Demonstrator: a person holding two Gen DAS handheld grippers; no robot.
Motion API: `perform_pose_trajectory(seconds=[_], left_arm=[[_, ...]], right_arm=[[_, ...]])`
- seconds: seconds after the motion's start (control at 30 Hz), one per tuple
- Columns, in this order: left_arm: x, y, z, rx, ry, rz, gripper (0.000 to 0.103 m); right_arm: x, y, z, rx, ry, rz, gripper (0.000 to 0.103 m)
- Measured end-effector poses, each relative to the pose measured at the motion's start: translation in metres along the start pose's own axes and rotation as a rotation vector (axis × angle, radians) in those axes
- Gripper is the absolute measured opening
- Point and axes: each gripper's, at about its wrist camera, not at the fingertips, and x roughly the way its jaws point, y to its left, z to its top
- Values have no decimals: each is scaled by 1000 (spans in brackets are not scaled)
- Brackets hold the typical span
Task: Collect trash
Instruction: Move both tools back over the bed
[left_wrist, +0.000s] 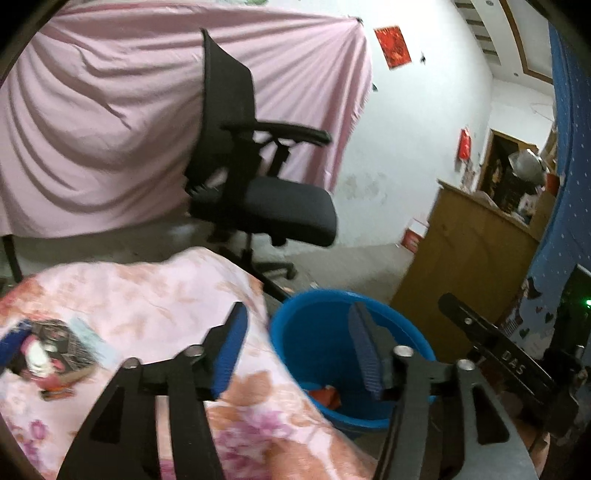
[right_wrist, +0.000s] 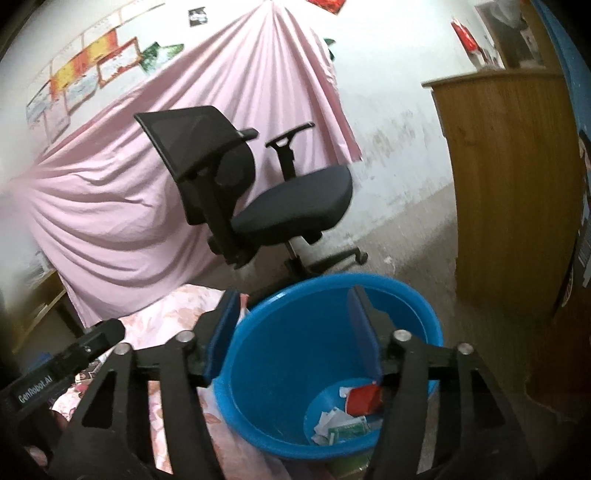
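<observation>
The right tool (right_wrist: 291, 332) stands with its jaws spread wide and nothing between them, directly above the mouth of the blue bin (right_wrist: 424, 306); the left tool (left_wrist: 299, 343) is likewise parted and empty, hovering over the bin's near-left rim beside the floral-covered surface (left_wrist: 147, 295). Collected trash lies below the right tool at the bin bottom: a red wrapper (right_wrist: 364, 400) and white and green scraps (right_wrist: 340, 424). Judged from this, the drop is complete; the next pickup should begin by lifting each tool clear of the rim before swinging left, to avoid tipping the bin. Only the left wrist view shows a dark printed packet (left_wrist: 44, 350) remaining on the surface, far left of the tool; only the right wrist view shows the bin floor in full.
</observation>
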Motion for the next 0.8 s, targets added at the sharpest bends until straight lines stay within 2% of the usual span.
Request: perform_pose_trajectory(seconds=[0.07, 0.13, 0.2, 0.33, 0.5, 0.8], left_arm=[[-12, 11, 2, -15, -37, 27, 62], [-25, 24, 5, -47, -73, 58, 88], [-41, 36, 7, -87, -142, 93, 97], [-70, 60, 9, -136, -243, 148, 100], [-103, 81, 5, -123, -324, 238, 101], [-146, 111, -23, -20, -373, 429, 101]], right_arm=[[-3, 10, 2, -19, -24, 15, 100], [-7, 22, 3, -44, -49, 36, 103], [-13, 34, 4, -69, -81, 60, 103], [-23, 59, 4, -124, -141, 104, 103], [-34, 89, 1, -164, -203, 170, 103], [-41, 140, -9, -238, -261, 265, 103]])
